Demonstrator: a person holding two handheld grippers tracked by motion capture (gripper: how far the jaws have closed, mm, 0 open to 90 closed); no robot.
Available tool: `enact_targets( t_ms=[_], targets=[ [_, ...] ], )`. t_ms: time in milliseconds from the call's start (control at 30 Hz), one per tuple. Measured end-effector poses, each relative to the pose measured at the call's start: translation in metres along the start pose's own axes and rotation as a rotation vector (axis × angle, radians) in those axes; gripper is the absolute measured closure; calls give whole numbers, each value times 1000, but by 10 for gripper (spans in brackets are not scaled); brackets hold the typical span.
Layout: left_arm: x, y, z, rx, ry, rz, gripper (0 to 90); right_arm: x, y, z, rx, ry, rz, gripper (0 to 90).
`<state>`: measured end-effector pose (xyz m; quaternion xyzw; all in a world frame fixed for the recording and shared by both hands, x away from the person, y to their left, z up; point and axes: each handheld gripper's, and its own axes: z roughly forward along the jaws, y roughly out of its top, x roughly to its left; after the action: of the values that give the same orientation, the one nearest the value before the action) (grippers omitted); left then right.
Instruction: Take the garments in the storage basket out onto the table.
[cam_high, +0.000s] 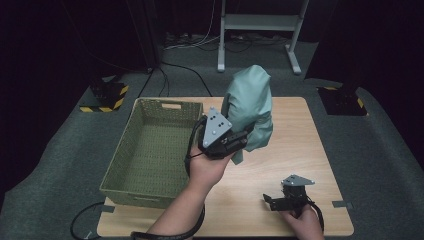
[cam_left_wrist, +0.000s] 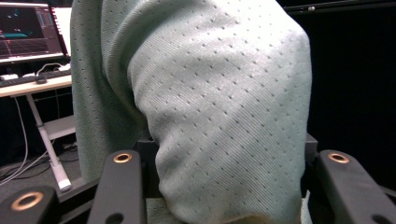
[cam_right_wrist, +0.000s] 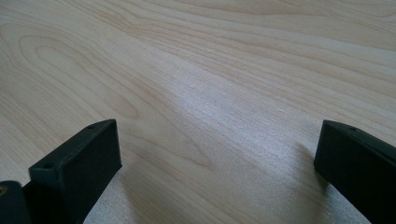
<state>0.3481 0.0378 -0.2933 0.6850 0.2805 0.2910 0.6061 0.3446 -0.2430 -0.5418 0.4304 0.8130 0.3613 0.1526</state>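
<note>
Left gripper (cam_high: 243, 141) clamped on a pale green cloth (cam_high: 250, 102), cloth lifted above the table (cam_high: 300, 130) centre, just right of the woven basket (cam_high: 150, 150), perhaps one corner hanging lower, right gripper (cam_high: 270, 200) resting near the right front, jaws apart, nothing between.

Dim, dark surroundings frame a lit table (cam_high: 300, 150); the close cloth (cam_left_wrist: 224, 107) looks sharp with soft shadowed folds.
</note>
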Motion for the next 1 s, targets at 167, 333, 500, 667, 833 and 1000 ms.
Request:
enact_targets(
  t_ms=[167, 333, 500, 667, 833, 1000],
  targets=[
    [-2, -5, 6, 4, -2, -9, 485, 0, 0, 0, 3, -2, -1, 2],
    [-4, -13, 12, 18, -5, -20, 485, 0, 0, 0, 0, 0, 2, 2],
    [-6, -20, 19, 33, -8, -31, 485, 0, 0, 0, 1, -1, -1, 2],
    [-8, -27, 24, 54, -9, -35, 485, 0, 0, 0, 0, 2, 0, 2],
    [-10, -33, 31, 70, -15, -44, 485, 0, 0, 0, 0, 2, -1, 2],
    [-11, -39, 37, 86, -17, -47, 485, 0, 0, 0, 0, 3, 1, 2]
  ],
)
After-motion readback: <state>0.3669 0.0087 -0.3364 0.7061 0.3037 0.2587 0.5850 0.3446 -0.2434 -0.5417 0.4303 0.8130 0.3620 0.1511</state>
